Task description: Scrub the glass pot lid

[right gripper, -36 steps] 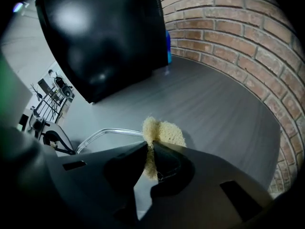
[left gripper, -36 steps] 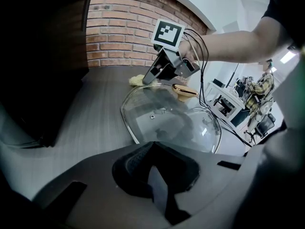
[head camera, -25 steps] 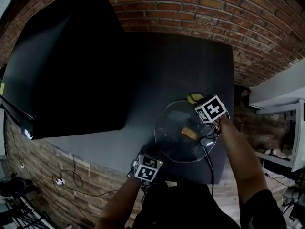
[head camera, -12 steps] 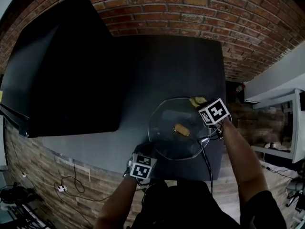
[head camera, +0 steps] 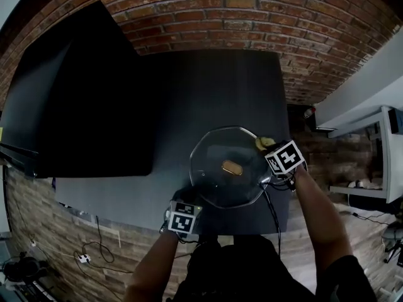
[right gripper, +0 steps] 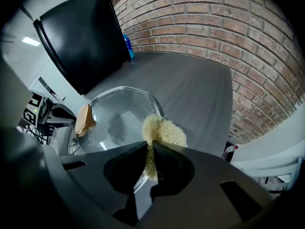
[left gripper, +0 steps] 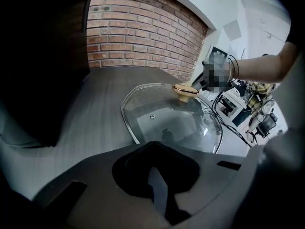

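Observation:
The glass pot lid (head camera: 217,181), with a tan knob (head camera: 232,167), lies over the front part of the dark table (head camera: 208,87). My left gripper (head camera: 189,199) is at the lid's near rim, and its jaws close over that rim in the left gripper view (left gripper: 151,147). There the lid (left gripper: 167,123) and knob (left gripper: 185,90) stretch ahead. My right gripper (head camera: 269,148) is shut on a yellow scrubber (head camera: 262,143), which presses on the lid's far right rim. In the right gripper view the scrubber (right gripper: 164,130) sticks out of the gripper (right gripper: 148,149) onto the lid (right gripper: 119,116).
A big black panel (head camera: 82,93) covers the table's left side. A brick wall (head camera: 252,17) runs behind the table. A blue bottle (right gripper: 126,44) stands at the far end by the panel. The table's right edge (head camera: 281,118) is just beyond the scrubber.
The right gripper has slid the scrubber along the lid's rim, from the far side round toward the right. The left gripper has stayed at the near rim.

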Available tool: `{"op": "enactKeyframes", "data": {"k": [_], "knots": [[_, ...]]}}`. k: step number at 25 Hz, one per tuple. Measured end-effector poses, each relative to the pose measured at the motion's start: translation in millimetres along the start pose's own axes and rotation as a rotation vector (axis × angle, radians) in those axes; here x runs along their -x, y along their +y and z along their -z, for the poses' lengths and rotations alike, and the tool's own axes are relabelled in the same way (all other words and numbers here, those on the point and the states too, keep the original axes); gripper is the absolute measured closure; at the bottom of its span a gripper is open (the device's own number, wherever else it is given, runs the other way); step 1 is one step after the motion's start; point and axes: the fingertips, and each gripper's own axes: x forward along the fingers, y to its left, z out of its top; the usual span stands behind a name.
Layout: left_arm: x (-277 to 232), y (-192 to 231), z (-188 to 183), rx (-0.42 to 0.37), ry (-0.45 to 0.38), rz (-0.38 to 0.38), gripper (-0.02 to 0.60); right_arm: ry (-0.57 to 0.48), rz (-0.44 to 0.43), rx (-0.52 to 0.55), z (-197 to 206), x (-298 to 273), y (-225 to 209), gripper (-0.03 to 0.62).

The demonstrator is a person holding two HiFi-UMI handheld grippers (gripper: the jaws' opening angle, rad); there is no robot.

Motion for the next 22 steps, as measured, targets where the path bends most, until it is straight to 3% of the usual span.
{"op": "enactKeyframes", "data": {"k": [22], "knots": [[0,1,-1,-0.051,0.018,0.035,0.549,-0.007,0.014,-0.113,76,24,41,0.551]]}}
